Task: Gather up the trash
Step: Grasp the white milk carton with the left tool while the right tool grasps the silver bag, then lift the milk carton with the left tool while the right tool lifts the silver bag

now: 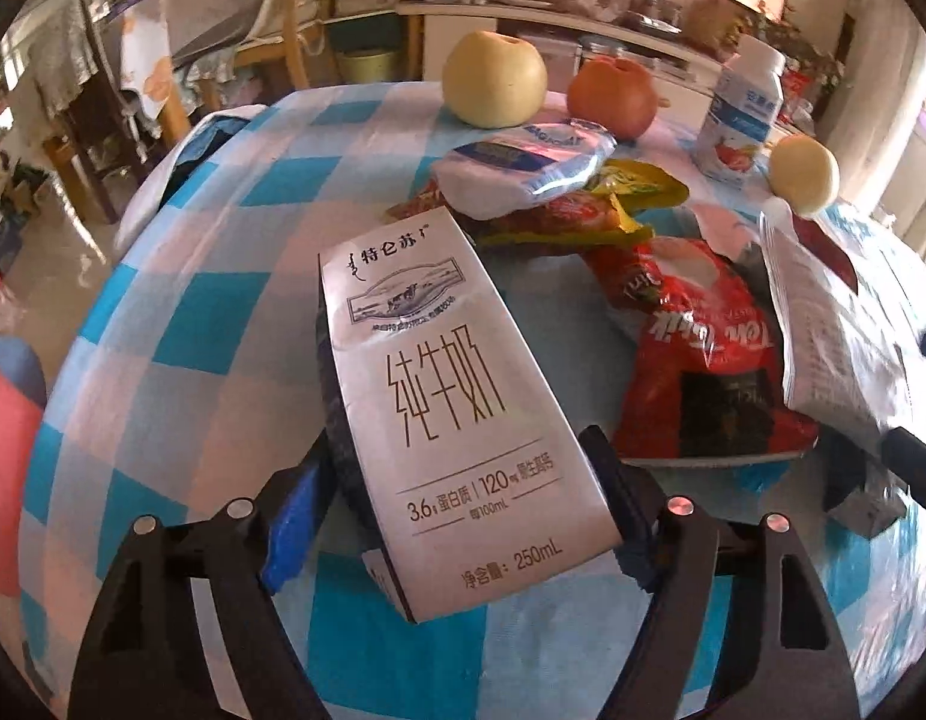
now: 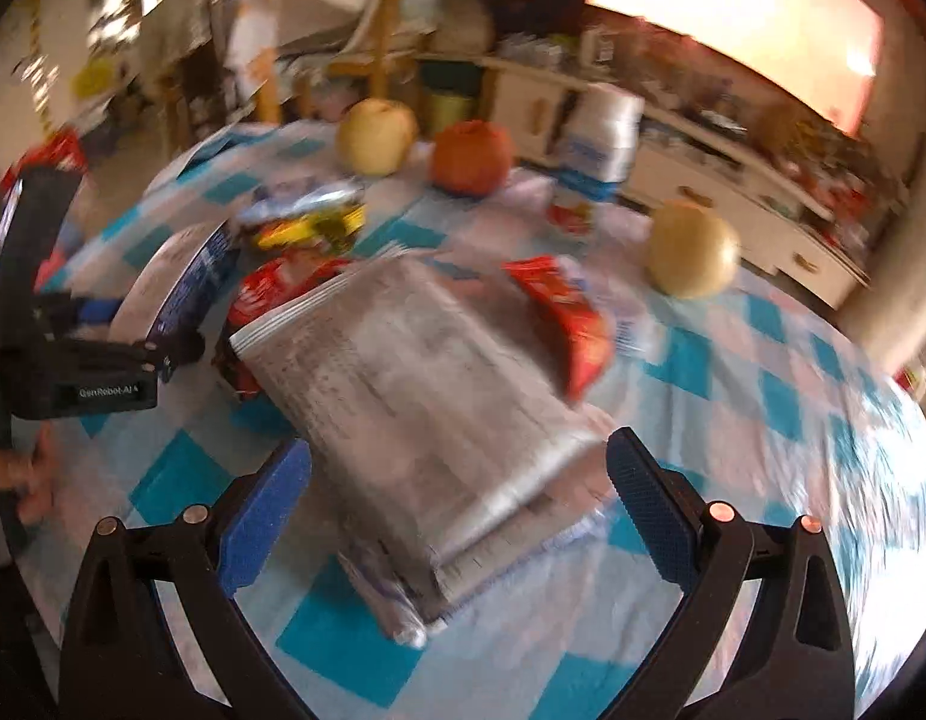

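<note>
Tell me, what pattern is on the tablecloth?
Blue and white checks. The tablecloth shows best in the left wrist view.

Bare tablecloth (image 1: 180,324) left; wrappers (image 1: 697,348) crowd right.

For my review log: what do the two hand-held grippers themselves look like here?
Both match: the left hand-held gripper and the right hand-held gripper have black angular linkage frames with round silver rivets and blue textured finger pads. The left unit's black body shows white GenRobot lettering.
</note>
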A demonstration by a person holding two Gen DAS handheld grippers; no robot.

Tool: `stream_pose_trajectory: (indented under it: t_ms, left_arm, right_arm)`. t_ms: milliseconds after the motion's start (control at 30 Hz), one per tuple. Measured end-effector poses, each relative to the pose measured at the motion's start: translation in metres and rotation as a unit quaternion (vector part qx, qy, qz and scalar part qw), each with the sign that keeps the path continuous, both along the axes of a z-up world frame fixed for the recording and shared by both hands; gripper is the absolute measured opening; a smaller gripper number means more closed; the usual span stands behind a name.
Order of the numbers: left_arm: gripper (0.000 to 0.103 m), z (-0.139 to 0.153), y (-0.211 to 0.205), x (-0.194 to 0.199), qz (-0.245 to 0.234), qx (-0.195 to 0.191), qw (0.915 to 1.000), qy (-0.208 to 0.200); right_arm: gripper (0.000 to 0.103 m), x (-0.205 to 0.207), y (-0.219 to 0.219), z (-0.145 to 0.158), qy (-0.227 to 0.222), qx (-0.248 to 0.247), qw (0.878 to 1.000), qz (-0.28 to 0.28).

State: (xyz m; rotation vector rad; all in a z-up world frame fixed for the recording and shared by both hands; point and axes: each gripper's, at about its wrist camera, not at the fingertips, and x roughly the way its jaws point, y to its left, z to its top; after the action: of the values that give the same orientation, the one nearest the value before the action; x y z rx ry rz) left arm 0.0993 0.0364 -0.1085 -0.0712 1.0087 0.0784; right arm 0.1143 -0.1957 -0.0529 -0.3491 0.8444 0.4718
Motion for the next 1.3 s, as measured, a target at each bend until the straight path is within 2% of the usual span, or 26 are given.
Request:
stream_pose_trajectory:
  t_ms: [133,267,333,467,600,700,833,1100,1300]
  left_arm:
    - [0.078,0.0,0.008,-0.003,-0.007,-0.01,0.9999,-0.002]
    - [0.078,0.0,0.009,-0.008,-0.015,-0.008,0.9999,-0.001]
    - [0.078,0.002,0.004,-0.01,-0.023,0.002,0.9997,-0.007]
    - [0.078,0.008,-0.003,-0.014,-0.033,0.03,0.9986,-0.027]
    - [0.078,0.01,-0.002,-0.014,-0.035,0.037,0.9982,-0.032]
    - [0.078,0.012,-0.004,-0.015,-0.038,0.045,0.9975,-0.038]
    - [0.078,0.016,-0.006,-0.018,-0.043,0.056,0.9963,-0.049]
    - [0.078,0.028,-0.003,-0.026,-0.041,0.068,0.9942,-0.071]
    - [0.078,0.036,-0.002,-0.031,-0.044,0.08,0.9918,-0.089]
  right_arm:
    - [0.099,0.0,0.023,-0.007,-0.002,-0.042,0.998,0.053]
    - [0.099,0.009,0.035,-0.024,0.006,-0.099,0.99,0.099]
    - [0.099,0.016,0.035,-0.027,0.01,-0.107,0.988,0.111]
    - [0.099,0.04,0.02,-0.021,0.045,-0.071,0.988,0.13]
    - [0.098,0.05,0.016,-0.02,0.074,-0.028,0.986,0.143]
    - [0.082,0.043,0.018,-0.016,0.076,-0.021,0.985,0.154]
    - [0.076,0.032,0.02,-0.009,0.087,-0.001,0.982,0.171]
    - [0.072,0.016,0.016,0.002,0.078,0.021,0.984,0.158]
    - [0.072,0.002,0.011,0.02,0.047,0.037,0.989,0.138]
